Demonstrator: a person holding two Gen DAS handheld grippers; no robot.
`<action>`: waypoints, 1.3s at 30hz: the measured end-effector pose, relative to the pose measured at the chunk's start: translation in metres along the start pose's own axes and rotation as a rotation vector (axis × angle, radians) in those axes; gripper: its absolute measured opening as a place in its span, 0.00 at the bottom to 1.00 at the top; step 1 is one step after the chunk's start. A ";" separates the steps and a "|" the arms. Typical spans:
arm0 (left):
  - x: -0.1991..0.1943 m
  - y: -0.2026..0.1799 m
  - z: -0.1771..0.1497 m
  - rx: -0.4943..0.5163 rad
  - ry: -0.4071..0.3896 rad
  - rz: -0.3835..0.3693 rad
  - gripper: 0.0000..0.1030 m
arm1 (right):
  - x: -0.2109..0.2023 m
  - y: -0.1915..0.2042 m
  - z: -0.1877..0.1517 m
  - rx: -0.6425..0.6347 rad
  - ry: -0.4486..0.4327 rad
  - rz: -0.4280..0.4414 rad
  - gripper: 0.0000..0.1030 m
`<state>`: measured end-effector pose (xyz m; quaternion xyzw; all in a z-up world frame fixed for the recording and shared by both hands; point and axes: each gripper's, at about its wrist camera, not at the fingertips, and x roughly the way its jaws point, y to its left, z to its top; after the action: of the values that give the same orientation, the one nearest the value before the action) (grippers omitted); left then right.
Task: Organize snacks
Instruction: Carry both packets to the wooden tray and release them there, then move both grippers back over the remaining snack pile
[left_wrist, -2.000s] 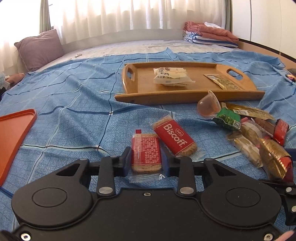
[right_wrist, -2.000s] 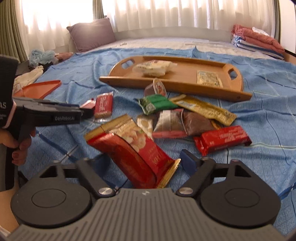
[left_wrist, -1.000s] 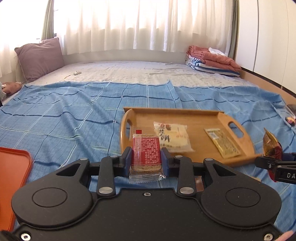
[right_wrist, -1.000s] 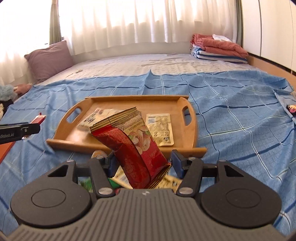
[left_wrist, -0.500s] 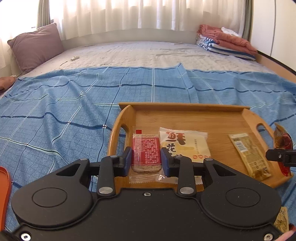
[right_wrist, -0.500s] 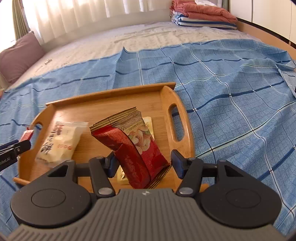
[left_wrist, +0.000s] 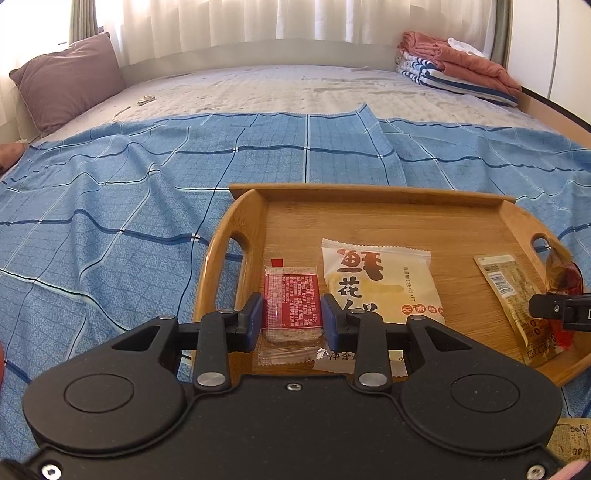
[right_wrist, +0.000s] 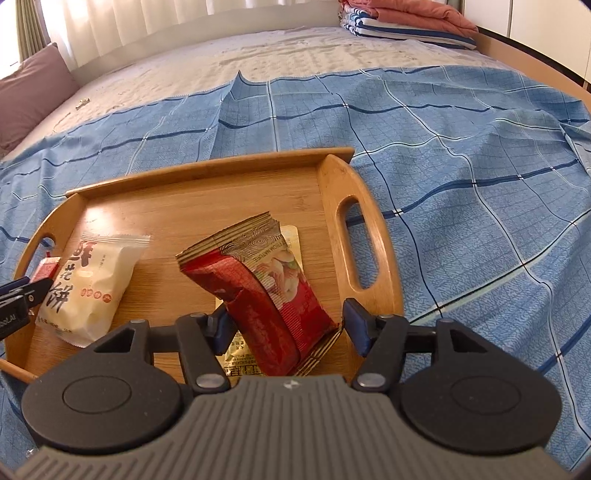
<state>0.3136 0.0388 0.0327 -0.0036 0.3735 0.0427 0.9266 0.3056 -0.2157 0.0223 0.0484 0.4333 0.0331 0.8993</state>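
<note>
- Presently, I have both snacks over the wooden tray (left_wrist: 388, 218), which lies on the blue checked bedspread (left_wrist: 110, 221).
- Left hand-held gripper (left_wrist: 291, 317): its blue pads press the two long edges of the small red biscuit packet (left_wrist: 291, 299), so I hold it gripped above the tray's left end, just beside the handle slot.
- Right hand-held gripper (right_wrist: 284, 325): its jaws are opening around the red-and-gold snack bag (right_wrist: 266, 291). The right pad stands clear of the bag; the left pad is close against it, and I cannot tell whether it touches. The bag leans tilted over a flat gold sachet (right_wrist: 236, 354) on the tray floor.
- Also on the tray: a white pastry packet (left_wrist: 380, 280), lying between my two snacks.
- Risk 1: the tilted bag may topple as the jaws part and end up across the sachet or against the right handle, because it has no flat base.
- Risk 2: the biscuit packet may drop onto the pastry packet or the left rim if I release it while it hangs so near both.
- Risk 3: the thin biscuit may crack if I squeeze harder.
</note>
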 end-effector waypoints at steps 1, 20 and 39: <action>0.000 0.000 -0.001 -0.003 0.001 -0.002 0.34 | -0.001 0.000 0.000 0.000 -0.005 0.003 0.71; -0.075 0.001 -0.033 0.090 -0.104 -0.076 0.86 | -0.067 0.006 -0.031 -0.117 -0.139 0.096 0.90; -0.144 0.006 -0.126 0.086 -0.146 -0.079 0.88 | -0.131 -0.003 -0.142 -0.331 -0.269 0.085 1.00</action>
<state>0.1226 0.0285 0.0415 0.0247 0.3058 -0.0099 0.9517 0.1126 -0.2235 0.0358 -0.0778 0.2958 0.1349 0.9425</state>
